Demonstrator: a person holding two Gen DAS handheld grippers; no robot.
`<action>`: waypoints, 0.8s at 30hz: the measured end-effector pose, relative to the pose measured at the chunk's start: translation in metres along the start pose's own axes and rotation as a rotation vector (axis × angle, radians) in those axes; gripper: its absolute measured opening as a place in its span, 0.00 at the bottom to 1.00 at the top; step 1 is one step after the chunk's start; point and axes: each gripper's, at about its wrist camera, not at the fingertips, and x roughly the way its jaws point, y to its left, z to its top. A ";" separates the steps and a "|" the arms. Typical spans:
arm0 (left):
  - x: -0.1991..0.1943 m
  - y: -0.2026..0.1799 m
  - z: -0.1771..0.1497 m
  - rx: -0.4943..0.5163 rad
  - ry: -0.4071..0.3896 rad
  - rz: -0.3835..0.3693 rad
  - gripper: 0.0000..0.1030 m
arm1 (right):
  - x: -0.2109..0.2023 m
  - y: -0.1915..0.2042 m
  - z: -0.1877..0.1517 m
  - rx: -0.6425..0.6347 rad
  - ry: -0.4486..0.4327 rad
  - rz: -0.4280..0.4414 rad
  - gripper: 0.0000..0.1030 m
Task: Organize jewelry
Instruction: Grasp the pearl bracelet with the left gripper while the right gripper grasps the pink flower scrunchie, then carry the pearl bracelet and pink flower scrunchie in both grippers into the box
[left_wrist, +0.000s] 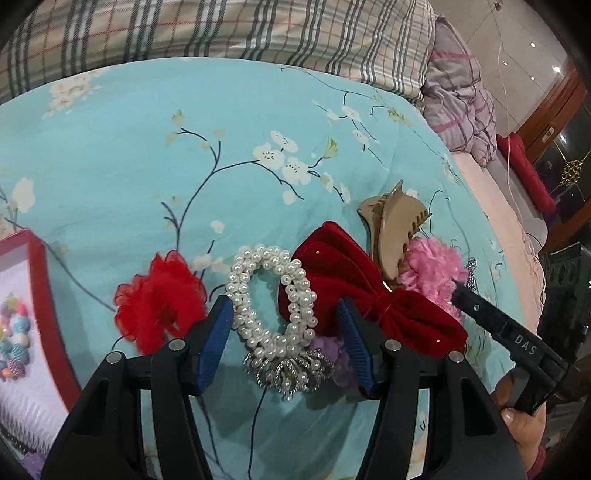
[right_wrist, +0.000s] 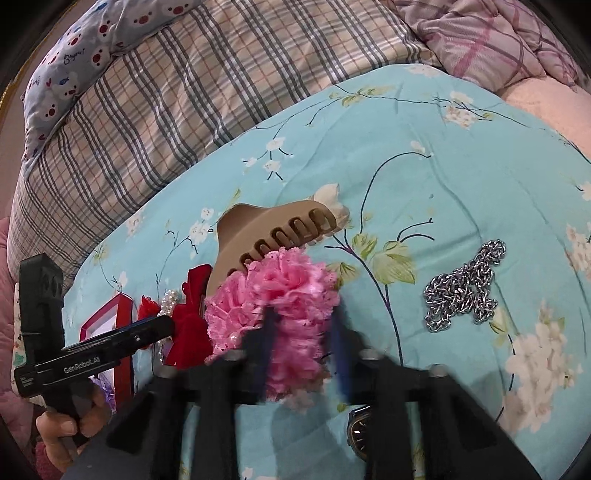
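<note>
On the blue floral quilt (left_wrist: 147, 155) lies a pearl bracelet (left_wrist: 273, 310) with a silver charm, between the open fingers of my left gripper (left_wrist: 284, 321), which does not grip it. A red chiffon flower (left_wrist: 159, 299) lies to its left, a red velvet bow (left_wrist: 369, 291) to its right, then a beige claw clip (left_wrist: 395, 225) and a pink scrunchie (left_wrist: 432, 273). In the right wrist view my right gripper (right_wrist: 304, 321) straddles the pink scrunchie (right_wrist: 280, 291); its fingers are blurred. A silver chain (right_wrist: 465, 284) lies to the right.
A red-rimmed box (left_wrist: 40, 295) with colourful beads stands at the left. A wristwatch (right_wrist: 360, 432) lies under the right gripper. Plaid pillows (right_wrist: 166, 92) and a pink quilt (left_wrist: 458, 96) lie behind. The bed's edge runs along the right in the left wrist view.
</note>
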 end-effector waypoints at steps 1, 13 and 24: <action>0.001 0.000 0.001 -0.001 0.001 0.000 0.55 | 0.000 0.000 0.000 -0.002 -0.001 0.002 0.11; -0.013 -0.009 -0.006 0.063 -0.022 -0.035 0.11 | -0.036 0.009 0.002 -0.016 -0.087 0.020 0.06; -0.064 -0.005 -0.024 0.035 -0.093 -0.063 0.11 | -0.059 0.027 -0.006 -0.033 -0.110 0.052 0.05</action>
